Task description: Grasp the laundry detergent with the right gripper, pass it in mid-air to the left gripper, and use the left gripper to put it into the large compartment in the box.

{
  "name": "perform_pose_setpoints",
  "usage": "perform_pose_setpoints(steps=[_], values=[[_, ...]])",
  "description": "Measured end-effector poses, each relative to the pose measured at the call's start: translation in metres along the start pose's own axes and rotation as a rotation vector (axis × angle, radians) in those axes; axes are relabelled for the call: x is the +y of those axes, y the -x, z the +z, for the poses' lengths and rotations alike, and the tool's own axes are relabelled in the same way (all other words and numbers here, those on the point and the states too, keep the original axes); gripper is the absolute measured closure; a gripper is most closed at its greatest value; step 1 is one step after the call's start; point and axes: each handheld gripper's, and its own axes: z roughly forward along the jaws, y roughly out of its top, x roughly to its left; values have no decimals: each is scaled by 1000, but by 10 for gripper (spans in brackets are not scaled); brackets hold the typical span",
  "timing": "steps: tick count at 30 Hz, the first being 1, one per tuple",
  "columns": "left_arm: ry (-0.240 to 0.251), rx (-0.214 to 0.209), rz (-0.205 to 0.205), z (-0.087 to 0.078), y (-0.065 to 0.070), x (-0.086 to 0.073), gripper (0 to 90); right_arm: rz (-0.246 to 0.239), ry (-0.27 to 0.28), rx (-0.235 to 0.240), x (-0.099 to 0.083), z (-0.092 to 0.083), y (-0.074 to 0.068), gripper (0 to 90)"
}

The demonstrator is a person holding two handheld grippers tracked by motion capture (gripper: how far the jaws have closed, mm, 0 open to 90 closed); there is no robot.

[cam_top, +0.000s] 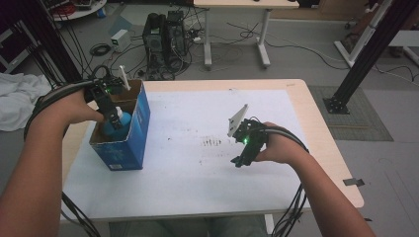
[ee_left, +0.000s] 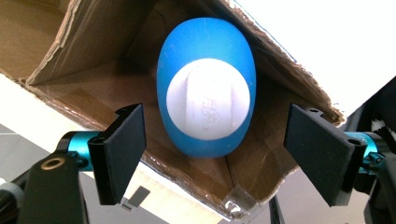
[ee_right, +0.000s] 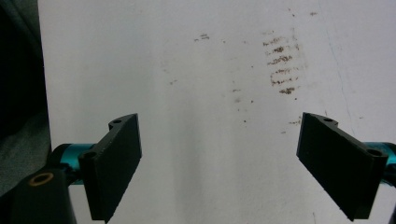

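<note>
A blue egg-shaped bottle (cam_top: 124,120) with a round white cap lies inside an open cardboard box (cam_top: 133,143) with blue outer walls, at the table's left. My left gripper (cam_top: 114,118) reaches down into the box. In the left gripper view the bottle (ee_left: 205,56) sits between and just beyond the pads, with a gap on each side, against the box's brown inner wall (ee_left: 93,42). The left gripper (ee_left: 215,112) is open. My right gripper (cam_top: 240,160) hovers over the table's right half. It (ee_right: 219,121) is open, with nothing between its pads.
A white sheet (cam_top: 197,173) covers most of the wooden table, with dark smudges (cam_top: 213,143) near its middle. On the floor beyond stand a computer tower (cam_top: 163,34), cables and another table (cam_top: 237,29). A white cloth (cam_top: 15,98) lies at the left.
</note>
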Motion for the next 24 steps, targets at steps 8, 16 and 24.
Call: perform_pose_setpoints(steps=[8, 16, 24], values=[[5, 18, 33, -18, 6, 0, 179, 4, -2, -1, -1, -3, 0, 132], [34, 25, 82, -39, 20, 5, 165, 5, -2, -5, -2, -5, 1, 132], [40, 28, 153, -51, 35, 19, 165, 4, -17, -10, -4, -10, 5, 132]])
